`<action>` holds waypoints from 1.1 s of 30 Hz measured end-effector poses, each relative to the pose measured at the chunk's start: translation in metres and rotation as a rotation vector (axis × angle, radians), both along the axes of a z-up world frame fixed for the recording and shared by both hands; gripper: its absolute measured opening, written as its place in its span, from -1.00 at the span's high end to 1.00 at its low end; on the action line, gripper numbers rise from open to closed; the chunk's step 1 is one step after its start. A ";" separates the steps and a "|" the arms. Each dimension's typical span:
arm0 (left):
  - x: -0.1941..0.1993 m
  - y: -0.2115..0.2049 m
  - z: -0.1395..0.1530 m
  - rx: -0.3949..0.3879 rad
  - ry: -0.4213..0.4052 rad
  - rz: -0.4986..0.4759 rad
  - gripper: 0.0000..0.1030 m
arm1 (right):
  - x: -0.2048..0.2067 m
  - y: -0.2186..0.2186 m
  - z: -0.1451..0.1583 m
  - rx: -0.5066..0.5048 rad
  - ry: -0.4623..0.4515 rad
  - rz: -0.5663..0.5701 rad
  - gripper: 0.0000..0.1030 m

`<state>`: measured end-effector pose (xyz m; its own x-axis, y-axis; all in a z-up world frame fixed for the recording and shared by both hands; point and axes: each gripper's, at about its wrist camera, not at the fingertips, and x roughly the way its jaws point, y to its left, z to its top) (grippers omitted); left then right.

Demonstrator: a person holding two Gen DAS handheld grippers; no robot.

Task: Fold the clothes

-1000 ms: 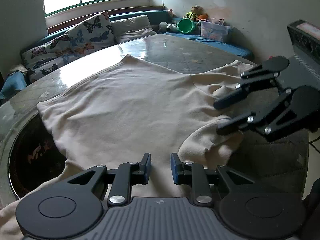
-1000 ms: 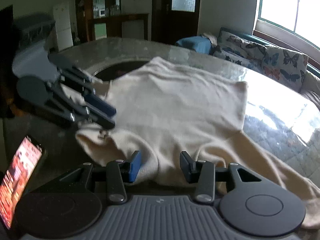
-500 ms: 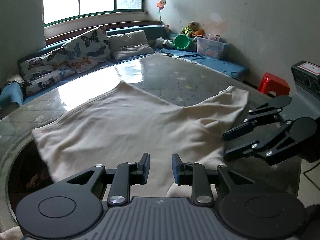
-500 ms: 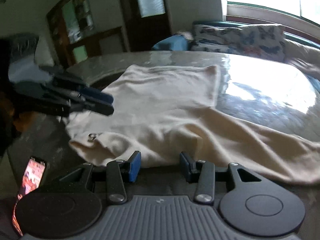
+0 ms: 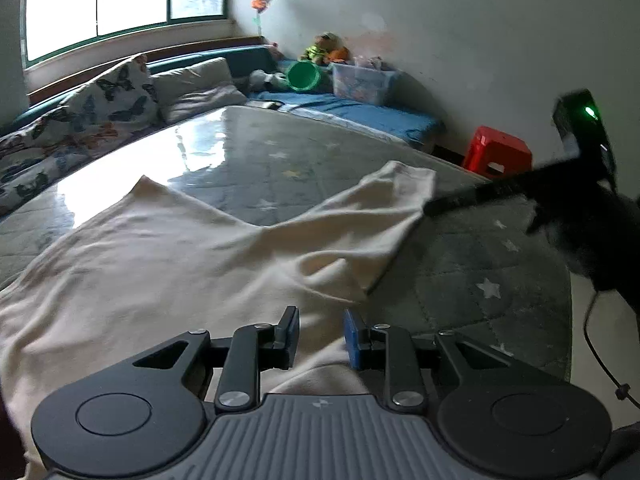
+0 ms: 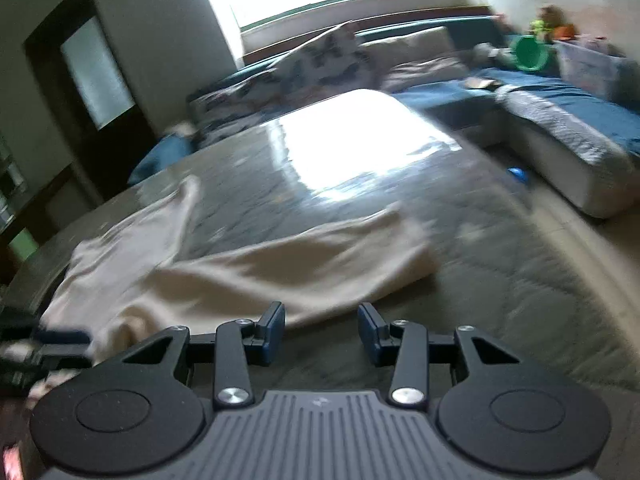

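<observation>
A cream long-sleeved garment (image 5: 160, 264) lies spread on the round glass-topped table (image 5: 248, 148). One sleeve (image 5: 380, 208) stretches out to the right. My left gripper (image 5: 322, 334) hovers open over the garment's near edge, cloth below the gap but not pinched. The right gripper (image 5: 480, 196) shows there as a dark blur by the sleeve's end. In the right wrist view my right gripper (image 6: 322, 330) is open over bare table, just short of the sleeve (image 6: 300, 272), nothing between its fingers. The left gripper (image 6: 52, 344) is a blur at the far left.
A sofa with butterfly cushions (image 5: 116, 96) runs behind the table. A green bowl (image 5: 304, 76) and a clear plastic box (image 5: 360, 82) sit on a blue bench at the back right. A red stool (image 5: 498, 154) stands past the table's right edge.
The right gripper has swung right and rolled, from the garment's body to the sleeve's far end. The left gripper has shifted right along the near edge. The garment has kept its place.
</observation>
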<state>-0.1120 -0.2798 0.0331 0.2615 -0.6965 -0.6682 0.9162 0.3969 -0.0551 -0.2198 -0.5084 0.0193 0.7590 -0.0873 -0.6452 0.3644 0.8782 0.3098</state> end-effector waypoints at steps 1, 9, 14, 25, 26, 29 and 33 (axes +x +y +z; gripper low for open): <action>-0.002 -0.003 -0.002 0.004 0.001 -0.010 0.47 | 0.001 -0.006 -0.001 0.012 -0.002 -0.022 0.20; -0.008 -0.012 -0.014 0.037 0.014 -0.046 0.47 | 0.017 -0.026 -0.011 0.019 -0.030 -0.107 0.51; -0.009 -0.012 -0.018 0.045 0.012 -0.057 0.46 | 0.020 -0.032 -0.009 -0.015 -0.042 -0.146 0.94; -0.010 -0.009 -0.018 0.050 0.013 -0.108 0.35 | 0.031 -0.048 0.000 -0.041 -0.054 -0.187 0.92; -0.010 -0.008 -0.017 0.048 0.016 -0.110 0.34 | 0.029 -0.049 -0.003 -0.018 -0.056 -0.191 0.91; -0.009 -0.007 -0.011 0.027 0.011 -0.111 0.34 | 0.022 -0.052 -0.011 0.042 -0.060 -0.195 0.87; -0.005 -0.010 -0.004 0.002 -0.001 -0.100 0.28 | 0.018 -0.052 -0.014 0.050 -0.062 -0.189 0.73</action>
